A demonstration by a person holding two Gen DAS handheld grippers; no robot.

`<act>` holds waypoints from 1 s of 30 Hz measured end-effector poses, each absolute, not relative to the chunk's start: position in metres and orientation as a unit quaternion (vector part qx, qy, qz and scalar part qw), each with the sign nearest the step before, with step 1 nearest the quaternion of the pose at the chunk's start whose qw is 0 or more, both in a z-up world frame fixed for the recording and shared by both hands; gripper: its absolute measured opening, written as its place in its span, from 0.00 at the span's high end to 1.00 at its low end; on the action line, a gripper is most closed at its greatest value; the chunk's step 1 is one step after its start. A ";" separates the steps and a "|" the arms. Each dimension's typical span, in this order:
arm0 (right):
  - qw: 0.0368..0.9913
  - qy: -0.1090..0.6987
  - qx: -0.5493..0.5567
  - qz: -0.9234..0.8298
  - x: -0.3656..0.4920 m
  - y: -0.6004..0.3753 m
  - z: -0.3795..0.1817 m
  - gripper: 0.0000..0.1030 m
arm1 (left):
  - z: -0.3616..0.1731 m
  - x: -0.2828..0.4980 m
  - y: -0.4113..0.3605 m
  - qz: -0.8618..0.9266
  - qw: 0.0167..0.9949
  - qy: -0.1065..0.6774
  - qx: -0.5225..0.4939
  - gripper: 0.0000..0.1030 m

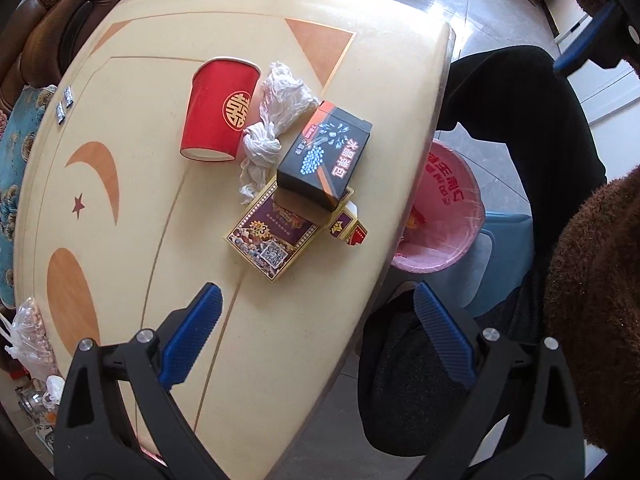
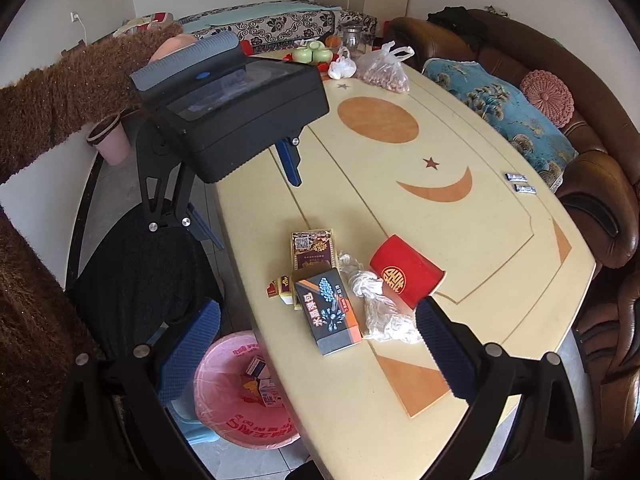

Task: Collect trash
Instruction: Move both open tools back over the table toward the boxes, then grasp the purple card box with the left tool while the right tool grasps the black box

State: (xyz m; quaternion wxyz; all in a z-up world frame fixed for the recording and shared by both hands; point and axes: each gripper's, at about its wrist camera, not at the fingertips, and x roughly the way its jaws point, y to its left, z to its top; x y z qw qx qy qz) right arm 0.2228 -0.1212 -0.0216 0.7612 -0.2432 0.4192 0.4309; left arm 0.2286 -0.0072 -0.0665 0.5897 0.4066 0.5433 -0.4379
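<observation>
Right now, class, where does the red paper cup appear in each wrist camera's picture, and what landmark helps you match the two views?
Left wrist view: the red paper cup lies on its side above centre, left of the crumpled white tissue.
Right wrist view: the red paper cup lies right of centre, right of the tissue.
Shared landmark: the orange crescent inlay on the table.

Beyond the cream oval desk [image 2: 460, 240] with its orange moon and star inlays you see a brown leather sofa [image 2: 592, 184] carrying a blue floral cushion [image 2: 504, 108] and a round pink crocheted cushion [image 2: 547, 97], and a clear plastic bag of peanuts [image 2: 383, 68] at the desk's far end.
</observation>
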 end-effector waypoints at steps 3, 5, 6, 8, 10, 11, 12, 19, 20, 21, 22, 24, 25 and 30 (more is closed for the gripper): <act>0.747 0.438 -0.239 0.440 0.235 -0.118 -0.043 0.07 | -0.087 0.240 -0.011 -0.441 0.578 0.557 0.402 0.08; 0.735 0.453 -0.232 0.448 0.243 -0.117 -0.058 0.07 | -0.099 0.245 -0.013 -0.443 0.569 0.564 0.402 0.08; 0.730 0.459 -0.232 0.449 0.246 -0.115 -0.065 0.07 | -0.104 0.247 -0.015 -0.445 0.564 0.566 0.404 0.08; 0.720 0.469 -0.236 0.453 0.250 -0.113 -0.078 0.07 | -0.112 0.252 -0.017 -0.448 0.558 0.571 0.402 0.08; 0.713 0.476 -0.240 0.456 0.253 -0.111 -0.088 0.07 | -0.118 0.256 -0.019 -0.452 0.556 0.574 0.397 0.08; 0.708 0.480 -0.240 0.458 0.255 -0.111 -0.092 0.07 | -0.121 0.258 -0.019 -0.453 0.554 0.575 0.396 0.08; 0.705 0.483 -0.241 0.460 0.255 -0.110 -0.096 0.07 | -0.123 0.259 -0.018 -0.452 0.554 0.575 0.397 0.08; 0.683 0.499 -0.250 0.471 0.262 -0.102 -0.121 0.07 | -0.138 0.264 -0.021 -0.456 0.545 0.580 0.397 0.09; 0.683 0.500 -0.250 0.471 0.263 -0.102 -0.124 0.07 | -0.140 0.264 -0.022 -0.458 0.543 0.580 0.398 0.09; 0.681 0.501 -0.249 0.472 0.264 -0.101 -0.126 0.07 | -0.142 0.263 -0.022 -0.461 0.542 0.580 0.397 0.08; 0.679 0.502 -0.248 0.474 0.265 -0.101 -0.128 0.07 | -0.144 0.264 -0.022 -0.463 0.540 0.581 0.396 0.08; 0.678 0.504 -0.250 0.474 0.266 -0.099 -0.133 0.07 | -0.147 0.265 -0.023 -0.463 0.542 0.579 0.396 0.08; 0.675 0.505 -0.251 0.476 0.267 -0.098 -0.137 0.07 | -0.147 0.267 -0.022 -0.463 0.544 0.576 0.397 0.08; 0.669 0.511 -0.249 0.479 0.273 -0.093 -0.151 0.07 | -0.146 0.281 -0.018 -0.468 0.549 0.581 0.378 0.08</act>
